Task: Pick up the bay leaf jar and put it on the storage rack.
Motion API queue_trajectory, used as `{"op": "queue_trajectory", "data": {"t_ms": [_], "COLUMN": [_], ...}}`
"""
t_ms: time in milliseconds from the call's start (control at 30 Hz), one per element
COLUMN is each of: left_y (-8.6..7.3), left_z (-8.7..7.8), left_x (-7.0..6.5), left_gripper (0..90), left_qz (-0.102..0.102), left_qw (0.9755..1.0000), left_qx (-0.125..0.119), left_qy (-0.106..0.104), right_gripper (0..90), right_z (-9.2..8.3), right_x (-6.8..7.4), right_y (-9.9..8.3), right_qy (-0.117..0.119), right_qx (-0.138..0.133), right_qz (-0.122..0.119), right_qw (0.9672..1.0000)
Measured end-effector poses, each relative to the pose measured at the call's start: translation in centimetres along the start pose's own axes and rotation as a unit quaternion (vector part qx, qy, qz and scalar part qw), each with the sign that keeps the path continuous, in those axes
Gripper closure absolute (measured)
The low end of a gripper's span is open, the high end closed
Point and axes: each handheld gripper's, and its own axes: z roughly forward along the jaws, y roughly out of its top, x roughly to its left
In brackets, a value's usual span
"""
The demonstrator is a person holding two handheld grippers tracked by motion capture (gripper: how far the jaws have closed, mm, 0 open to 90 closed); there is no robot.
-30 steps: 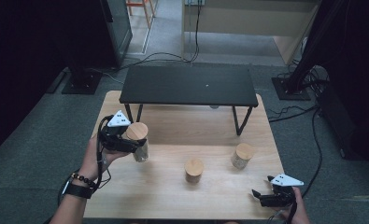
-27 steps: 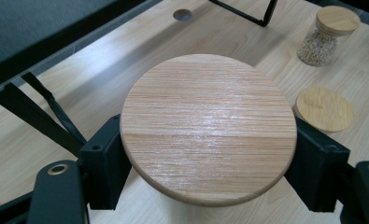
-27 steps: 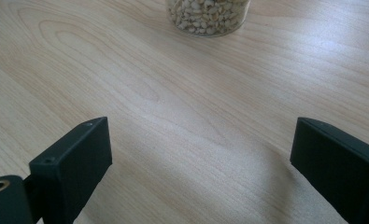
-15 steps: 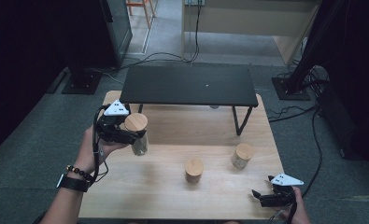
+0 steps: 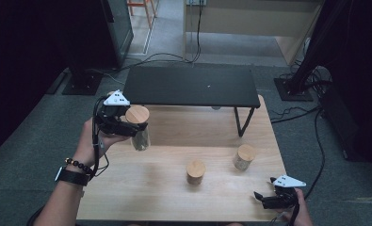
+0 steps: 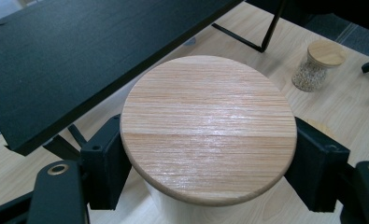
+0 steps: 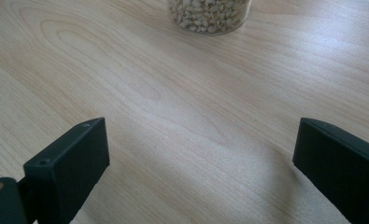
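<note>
A glass jar (image 5: pixel 140 139) with a round wooden lid (image 6: pixel 208 126) hangs just above the left part of the wooden table (image 5: pixel 141 188). My left gripper (image 5: pixel 135 129) is shut on it just under the lid, a black jaw on each side. At the front right corner my right gripper (image 5: pixel 262 199) stands open and low over bare wood; its jaws have just been opening, with nothing between them. In the right gripper view the jaws (image 7: pixel 201 158) point toward a jar of pale beans (image 7: pixel 209 16) farther off.
Two more lidded jars stand on the table: one in the middle (image 5: pixel 195 171), one to its right (image 5: pixel 244 157), the latter also at the left gripper view's upper right (image 6: pixel 317 65). A low black shelf (image 5: pixel 190 85) on thin legs spans the table's back.
My left gripper has lifted the jar upward off the table and a little toward the black shelf. The right gripper has stayed where it was.
</note>
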Motion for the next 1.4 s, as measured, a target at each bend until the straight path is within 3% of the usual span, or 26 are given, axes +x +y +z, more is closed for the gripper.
{"op": "queue_trajectory", "data": {"t_ms": [633, 1000, 1267, 1400], "left_y": [5.0, 7.2, 8.1, 8.8], "left_z": [0.5, 0.7, 1.1, 1.3], "left_x": [1.3, 2.4, 4.0, 4.3], "left_gripper": [25.0, 25.0, 25.0, 25.0], "left_qz": [0.017, 0.017, 0.001, 0.003], "left_qw": [0.9998, 0.9998, 1.0, 1.0], "left_qx": [0.008, 0.002, -0.007, -0.006], "left_qy": [0.008, 0.009, -0.001, 0.003], "right_gripper": [3.6, 3.6, 3.6, 3.6], "right_z": [0.0, 0.0, 0.0, 0.1], "right_x": [-0.1, -0.2, -0.2, -0.2], "right_y": [0.1, 0.0, 0.1, 0.2], "right_qy": [0.001, 0.004, 0.004, 0.005], "right_qx": [0.001, 0.001, 0.004, 0.004], "right_qz": [0.002, 0.0, 0.0, 0.0], "right_qw": [1.0, 1.0, 1.0, 1.0]}}
